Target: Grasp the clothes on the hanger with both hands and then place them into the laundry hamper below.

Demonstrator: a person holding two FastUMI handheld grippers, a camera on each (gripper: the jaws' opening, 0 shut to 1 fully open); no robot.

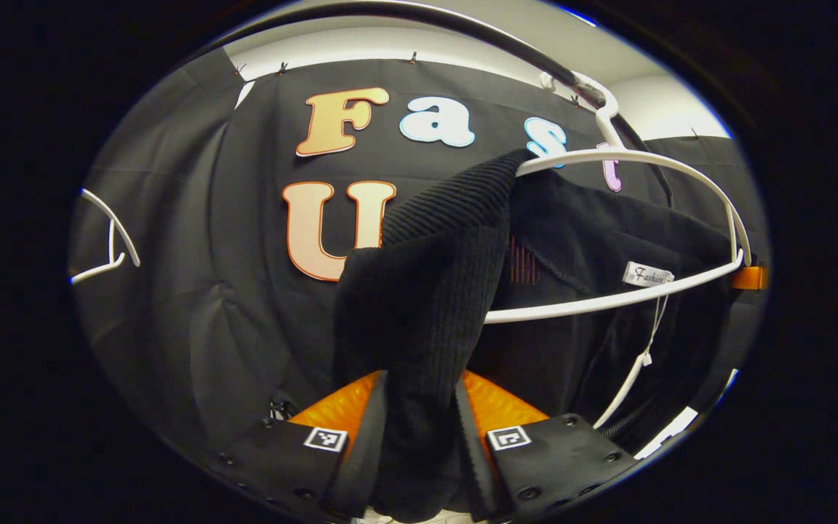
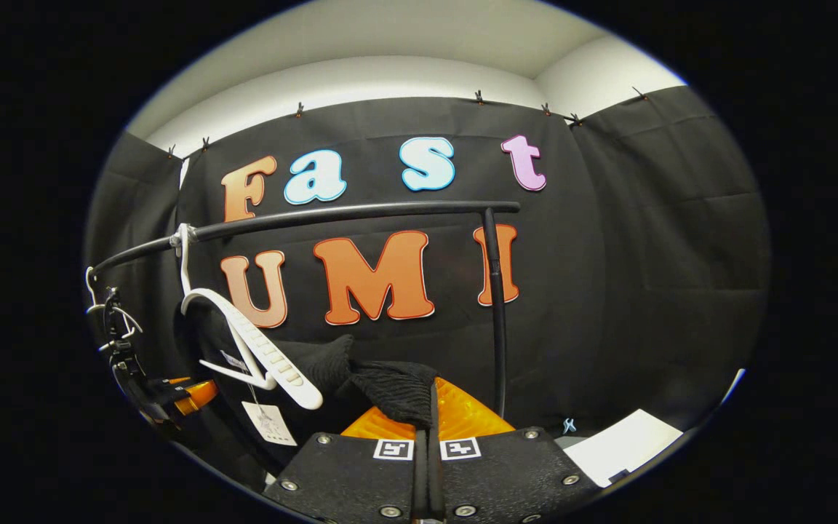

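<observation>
Sweater (image 1: 419, 306), black knit, hangs partly off my white hanger (image 1: 630, 164) under the rail (image 2: 332, 215); my left gripper (image 1: 419, 437) clamps one fold, my right gripper (image 2: 426, 437) pinches another, nearly closed.

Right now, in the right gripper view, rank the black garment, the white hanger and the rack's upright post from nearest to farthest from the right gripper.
1. Black garment: pinched between the right gripper's fingers.
2. White hanger: just left, hooked on the rail.
3. Upright post: behind, slightly right, by the wall.
</observation>
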